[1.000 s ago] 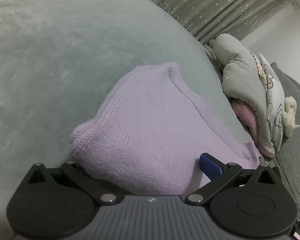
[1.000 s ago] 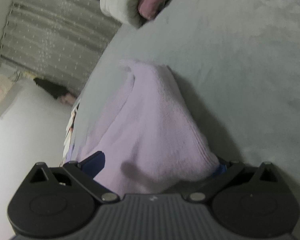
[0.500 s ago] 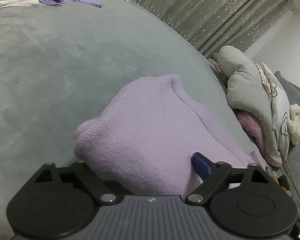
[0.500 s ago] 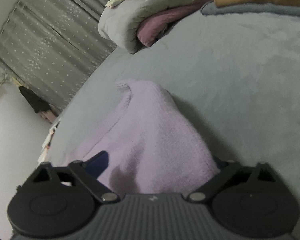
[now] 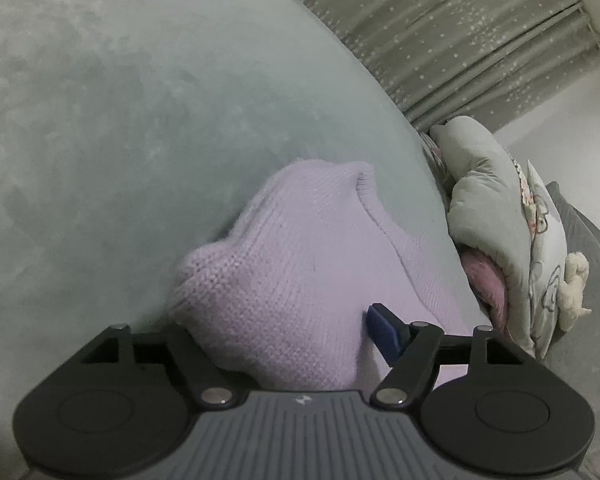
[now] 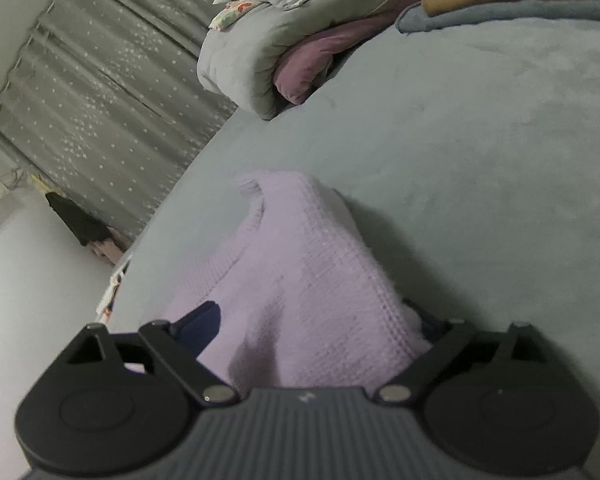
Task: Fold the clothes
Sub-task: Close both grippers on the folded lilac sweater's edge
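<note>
While the left tongs [image 5: 276, 320] have just been closing, their jaws pinch a bunched fold of sweater [image 5: 300, 264] on the bed [image 5: 140, 120], probably to lift it. Right view: right tongs [image 6: 320, 320], just opening wider, straddle the sweater's other end; grip unclear.

In the left wrist view, the left gripper [image 5: 276, 332] has just been closing, its blue pad [image 5: 384, 334] drawn inward against the bunched lilac sweater [image 5: 300, 264] between the jaws. In the right wrist view, the right gripper [image 6: 312, 328] has narrowed, then just been opening again around the sweater [image 6: 308, 280], and more bedding [image 6: 260, 40] is revealed at the top.
</note>
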A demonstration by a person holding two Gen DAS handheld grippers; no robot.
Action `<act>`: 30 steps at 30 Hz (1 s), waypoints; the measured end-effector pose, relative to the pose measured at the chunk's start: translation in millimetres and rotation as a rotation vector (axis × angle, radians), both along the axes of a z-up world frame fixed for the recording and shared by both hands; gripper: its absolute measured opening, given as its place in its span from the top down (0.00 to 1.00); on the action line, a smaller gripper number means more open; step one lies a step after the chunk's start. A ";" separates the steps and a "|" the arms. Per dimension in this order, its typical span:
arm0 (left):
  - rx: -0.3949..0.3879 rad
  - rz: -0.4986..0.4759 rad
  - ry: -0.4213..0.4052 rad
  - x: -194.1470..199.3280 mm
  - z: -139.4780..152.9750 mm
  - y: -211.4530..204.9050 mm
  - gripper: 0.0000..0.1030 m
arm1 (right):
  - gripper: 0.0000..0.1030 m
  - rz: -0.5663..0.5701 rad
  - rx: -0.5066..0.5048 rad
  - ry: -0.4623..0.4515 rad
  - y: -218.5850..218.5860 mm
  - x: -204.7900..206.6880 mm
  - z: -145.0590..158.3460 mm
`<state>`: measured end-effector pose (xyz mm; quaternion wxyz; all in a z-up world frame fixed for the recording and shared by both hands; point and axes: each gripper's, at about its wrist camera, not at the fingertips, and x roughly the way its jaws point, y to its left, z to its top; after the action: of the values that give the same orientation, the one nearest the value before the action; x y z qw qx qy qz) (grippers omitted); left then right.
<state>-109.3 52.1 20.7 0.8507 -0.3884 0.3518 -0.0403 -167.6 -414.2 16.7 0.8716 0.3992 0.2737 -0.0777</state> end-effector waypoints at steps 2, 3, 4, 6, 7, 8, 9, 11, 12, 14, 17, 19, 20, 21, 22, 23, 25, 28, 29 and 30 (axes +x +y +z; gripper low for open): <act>0.007 0.004 -0.001 0.7 1.4 -0.8 0.47 | 0.33 -0.014 -0.002 0.012 -1.9 -1.0 0.7; -0.001 0.005 -0.001 1.0 1.7 0.5 0.52 | 0.37 -0.019 0.002 0.016 -3.5 -1.8 0.7; -0.008 0.007 -0.001 1.2 2.1 1.8 0.55 | 0.41 -0.022 0.006 0.018 -5.1 -2.5 0.7; -0.032 0.009 0.003 0.9 2.8 4.3 0.60 | 0.46 -0.013 0.012 0.012 -7.1 -3.3 1.4; -0.043 0.010 0.005 0.6 3.4 5.3 0.61 | 0.50 -0.008 0.004 0.009 -6.2 -3.8 2.4; -0.047 0.010 0.006 -0.1 3.9 6.2 0.62 | 0.54 -0.005 -0.004 0.007 -5.5 -3.8 3.1; -0.049 0.009 0.008 0.3 4.5 6.5 0.63 | 0.56 -0.002 -0.014 0.002 -4.4 -4.1 4.4; -0.050 0.008 0.014 1.5 5.8 6.1 0.64 | 0.62 0.013 -0.033 -0.023 -1.4 -4.8 9.9; -0.046 0.005 0.013 2.0 6.8 5.6 0.65 | 0.64 0.017 -0.031 -0.032 -1.4 -5.0 11.5; -0.036 -0.002 0.010 3.3 9.3 4.4 0.65 | 0.66 0.023 -0.026 -0.047 -1.6 -5.5 14.4; -0.029 -0.010 0.003 4.7 12.3 4.1 0.65 | 0.69 0.030 -0.061 -0.057 1.2 -5.5 19.2; -0.017 -0.017 -0.009 4.7 15.9 4.2 0.67 | 0.70 0.041 -0.103 -0.068 5.2 -5.4 25.8; -0.010 -0.021 -0.016 4.7 17.8 4.2 0.68 | 0.71 0.048 -0.121 -0.074 6.9 -5.3 29.5; 0.003 -0.029 -0.033 5.0 22.0 3.4 0.68 | 0.72 0.055 -0.131 -0.084 8.0 -6.2 33.3; 0.014 -0.034 -0.048 5.1 25.9 3.0 0.69 | 0.72 0.061 -0.142 -0.095 9.1 -7.0 37.1; 0.023 -0.039 -0.060 5.1 29.2 3.1 0.69 | 0.73 0.067 -0.151 -0.105 10.0 -7.8 40.7; 0.040 -0.049 -0.090 5.7 37.7 3.0 0.69 | 0.73 0.076 -0.173 -0.123 12.8 -11.0 48.2; 0.042 -0.052 -0.095 7.1 41.7 6.3 0.70 | 0.73 0.086 -0.211 -0.139 17.8 -13.7 56.6; 0.040 -0.050 -0.088 7.4 40.6 7.5 0.70 | 0.73 0.091 -0.233 -0.145 21.0 -14.9 60.4; 0.037 -0.049 -0.079 7.4 38.7 8.4 0.70 | 0.73 0.093 -0.233 -0.146 21.5 -15.2 61.2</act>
<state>-101.8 60.5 59.4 0.8699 -0.3619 0.3278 -0.0698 -182.9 -392.7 77.9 0.9323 0.2868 0.2167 -0.0394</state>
